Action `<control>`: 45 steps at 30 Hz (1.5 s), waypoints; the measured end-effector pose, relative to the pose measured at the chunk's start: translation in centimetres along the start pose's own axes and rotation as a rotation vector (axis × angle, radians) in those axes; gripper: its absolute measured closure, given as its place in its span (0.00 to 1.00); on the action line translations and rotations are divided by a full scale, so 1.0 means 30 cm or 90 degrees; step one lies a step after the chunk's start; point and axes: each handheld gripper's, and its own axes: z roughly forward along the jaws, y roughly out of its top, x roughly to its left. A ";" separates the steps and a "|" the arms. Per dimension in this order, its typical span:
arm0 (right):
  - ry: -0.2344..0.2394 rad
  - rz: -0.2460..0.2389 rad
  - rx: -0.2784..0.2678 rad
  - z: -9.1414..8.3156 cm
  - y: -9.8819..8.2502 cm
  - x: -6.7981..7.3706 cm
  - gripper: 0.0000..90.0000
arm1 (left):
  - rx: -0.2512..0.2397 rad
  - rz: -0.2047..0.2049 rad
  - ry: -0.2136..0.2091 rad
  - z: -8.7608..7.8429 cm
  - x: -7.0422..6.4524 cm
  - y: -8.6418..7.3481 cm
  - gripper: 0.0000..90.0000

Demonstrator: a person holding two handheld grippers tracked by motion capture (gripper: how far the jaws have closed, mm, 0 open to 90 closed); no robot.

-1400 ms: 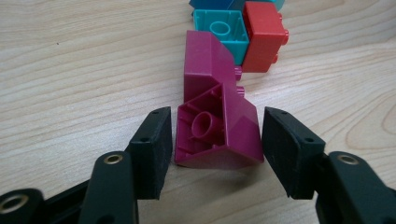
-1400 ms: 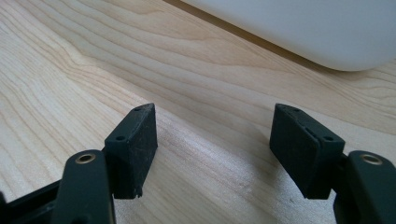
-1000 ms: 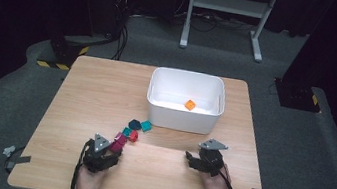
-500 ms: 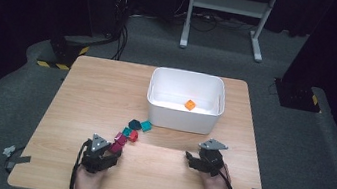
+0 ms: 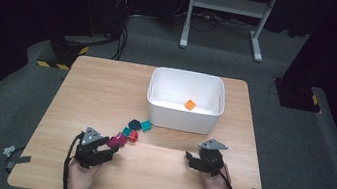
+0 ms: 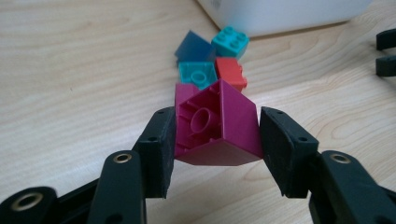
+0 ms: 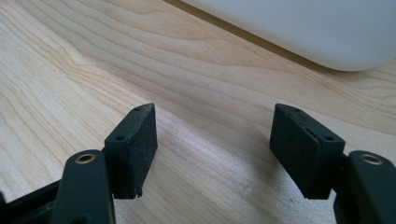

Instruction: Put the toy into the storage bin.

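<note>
My left gripper is shut on a magenta brick, tilted so its hollow underside faces the camera, just above the table. Beyond it lie a teal brick, a red brick, a dark blue brick and another teal brick. In the high view the same cluster sits in front of the white bin, which holds an orange brick. My right gripper rests open on the table at the right, with nothing between its pads.
The wooden table has free room at the left and back left. The bin's white wall stands just ahead of the right gripper. The right gripper's jaw tips show at the left gripper view's right edge.
My left gripper has risen a little with the magenta brick in its jaws. The right gripper and the loose bricks have not moved.
</note>
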 end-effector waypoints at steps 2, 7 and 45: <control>0.000 0.000 0.000 0.000 0.000 0.000 0.36 | 0.000 0.007 0.000 -0.009 0.006 0.028 0.53; 0.000 0.000 0.000 0.000 0.000 0.000 0.36 | -0.004 0.017 -0.001 -0.027 0.020 0.090 0.53; 0.000 0.000 0.000 0.000 0.000 -0.001 0.36 | -0.052 0.035 -0.093 0.063 -0.033 0.525 0.53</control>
